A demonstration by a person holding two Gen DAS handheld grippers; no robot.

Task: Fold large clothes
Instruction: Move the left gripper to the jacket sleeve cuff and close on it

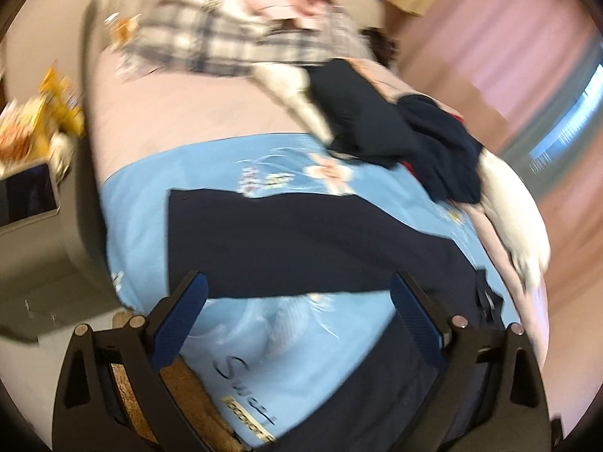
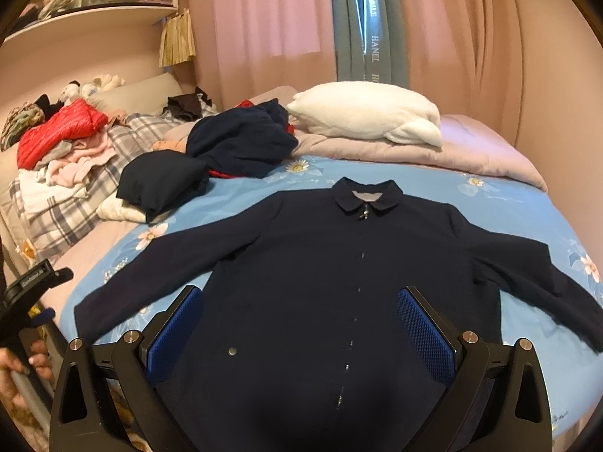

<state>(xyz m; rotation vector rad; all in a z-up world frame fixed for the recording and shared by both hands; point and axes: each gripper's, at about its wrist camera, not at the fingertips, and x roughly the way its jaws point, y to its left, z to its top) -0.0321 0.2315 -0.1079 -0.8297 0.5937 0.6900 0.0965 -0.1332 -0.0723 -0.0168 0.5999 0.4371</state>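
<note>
- The navy jacket point(image 2: 320, 263) lies flat, front up, on the blue floral sheet point(image 2: 433, 188) of the bed, sleeves spread to both sides.
- The right hand-held gripper point(image 2: 299, 335) hovers over the jacket's lower front, spread wide, holding nothing.
- The left hand-held gripper point(image 1: 297, 324) hangs above the jacket's sleeve point(image 1: 301, 241), also wide apart and empty.
- Beyond the jacket's collar lies a white pillow point(image 2: 369, 113).
</note>
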